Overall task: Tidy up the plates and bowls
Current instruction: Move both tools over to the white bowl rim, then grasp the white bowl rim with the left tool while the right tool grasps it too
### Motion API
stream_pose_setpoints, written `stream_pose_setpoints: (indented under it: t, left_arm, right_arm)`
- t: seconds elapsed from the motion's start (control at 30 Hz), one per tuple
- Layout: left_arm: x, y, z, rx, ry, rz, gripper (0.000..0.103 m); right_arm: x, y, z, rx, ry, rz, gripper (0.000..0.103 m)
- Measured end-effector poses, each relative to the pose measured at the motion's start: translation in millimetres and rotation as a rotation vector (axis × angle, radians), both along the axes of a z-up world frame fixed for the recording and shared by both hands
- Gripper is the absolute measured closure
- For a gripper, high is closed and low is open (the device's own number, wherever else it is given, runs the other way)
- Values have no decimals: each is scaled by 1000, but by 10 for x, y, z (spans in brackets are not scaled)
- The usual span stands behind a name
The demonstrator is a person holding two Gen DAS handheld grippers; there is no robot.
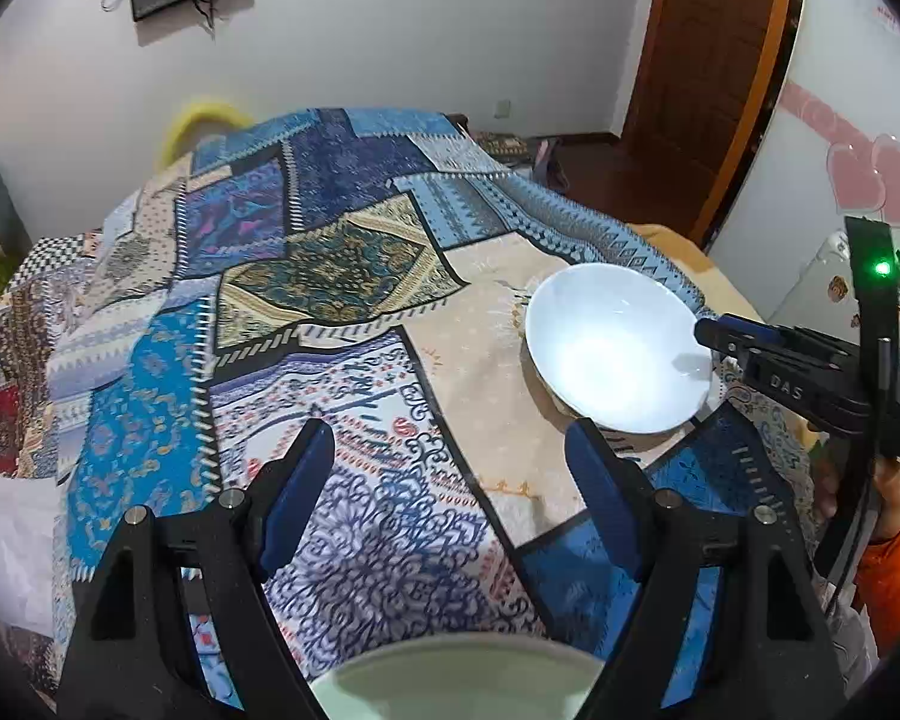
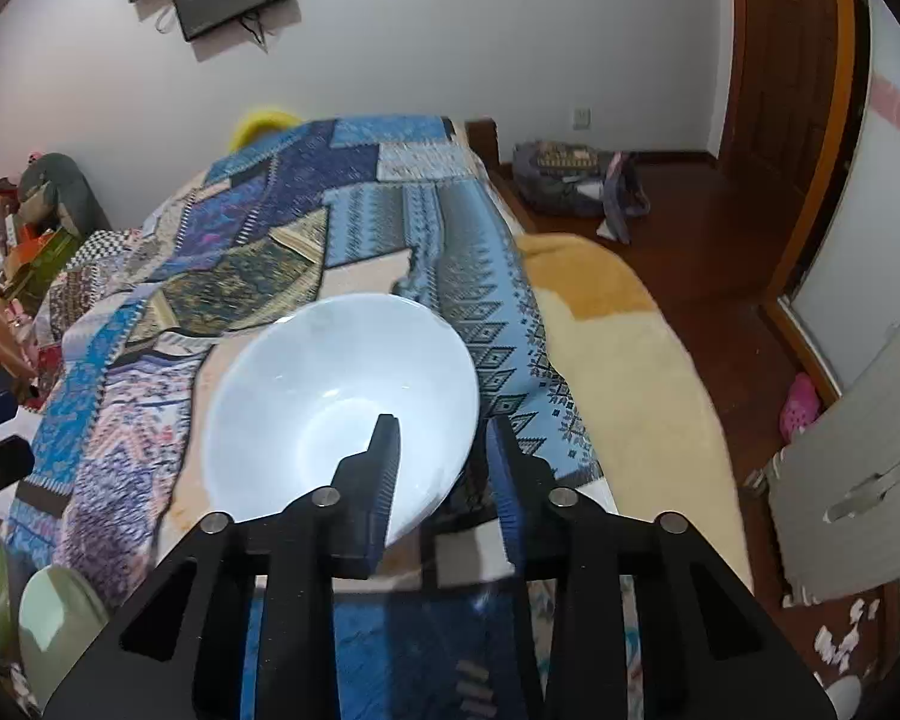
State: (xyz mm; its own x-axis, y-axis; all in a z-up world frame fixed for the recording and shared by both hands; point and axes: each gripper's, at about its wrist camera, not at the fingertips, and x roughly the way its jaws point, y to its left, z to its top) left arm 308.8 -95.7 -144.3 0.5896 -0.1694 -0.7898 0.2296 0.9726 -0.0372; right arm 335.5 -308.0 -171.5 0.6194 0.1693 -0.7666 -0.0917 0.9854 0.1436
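Note:
A white bowl (image 2: 330, 384) is tilted, its near rim between the fingers of my right gripper (image 2: 444, 438): one finger lies inside the bowl, the other outside its wall. In the left wrist view the same bowl (image 1: 612, 348) is at the right, above the patchwork cloth (image 1: 330, 300), with the right gripper (image 1: 714, 330) on its right rim. My left gripper (image 1: 450, 450) is open and empty above the cloth. A pale green dish (image 1: 456, 678) lies under it at the bottom edge. Pale green dishes (image 2: 54, 618) stand at the lower left of the right wrist view.
The cloth covers a bed with a yellow blanket (image 2: 630, 360) along its right side. A bag (image 2: 576, 180) lies on the wooden floor beyond. A wooden door (image 1: 702, 72) is at the back right, clutter (image 2: 24, 228) at the left.

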Motion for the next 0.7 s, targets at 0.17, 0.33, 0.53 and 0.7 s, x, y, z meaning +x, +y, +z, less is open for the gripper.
stream_pose_setpoints:
  t: [0.17, 0.33, 0.53, 0.7]
  left_arm:
    - [238, -87, -161, -19, 40, -18, 24]
    - [439, -172, -330, -35, 88, -19, 25]
    - [585, -243, -503, -41, 142, -17, 40]
    - [610, -283, -602, -61, 180, -27, 42]
  right_arm:
    - [184, -32, -159, 14, 48, -2, 81]
    - [333, -20, -311, 65, 100, 19, 93]
    - [233, 105, -289, 3, 64, 79, 92]
    - [167, 147, -296, 29, 70, 131, 91]
